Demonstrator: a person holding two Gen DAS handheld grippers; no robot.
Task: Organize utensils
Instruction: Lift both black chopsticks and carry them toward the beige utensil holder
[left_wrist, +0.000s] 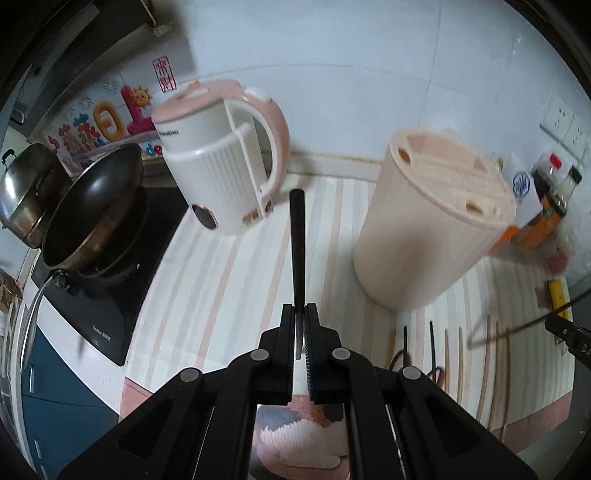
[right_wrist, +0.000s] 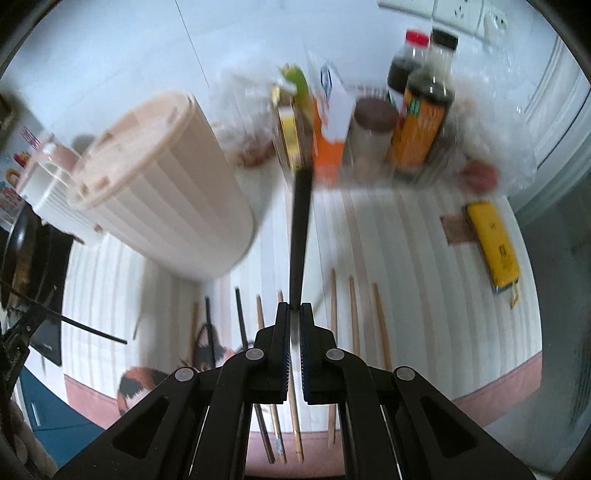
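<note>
My left gripper (left_wrist: 300, 308) is shut on a black chopstick (left_wrist: 297, 240) that sticks forward above the striped mat (left_wrist: 229, 288). My right gripper (right_wrist: 294, 306) is likewise shut on a second black chopstick (right_wrist: 301, 229). The cream ribbed utensil holder (left_wrist: 424, 229) with its slotted pink lid stands ahead and to the right of the left gripper, and ahead-left of the right gripper as the holder (right_wrist: 159, 192). Several wooden chopsticks (right_wrist: 354, 314) and black chopsticks (right_wrist: 242, 317) lie side by side on the mat below. Each gripper shows at the edge of the other's view.
A white and pink kettle (left_wrist: 221, 155) stands left of the holder. A black wok (left_wrist: 92, 206) and a steel pot (left_wrist: 22, 195) sit on the cooktop (left_wrist: 110, 306) at far left. Sauce bottles (right_wrist: 424, 110) and a yellow box (right_wrist: 493, 247) crowd the back right by the wall.
</note>
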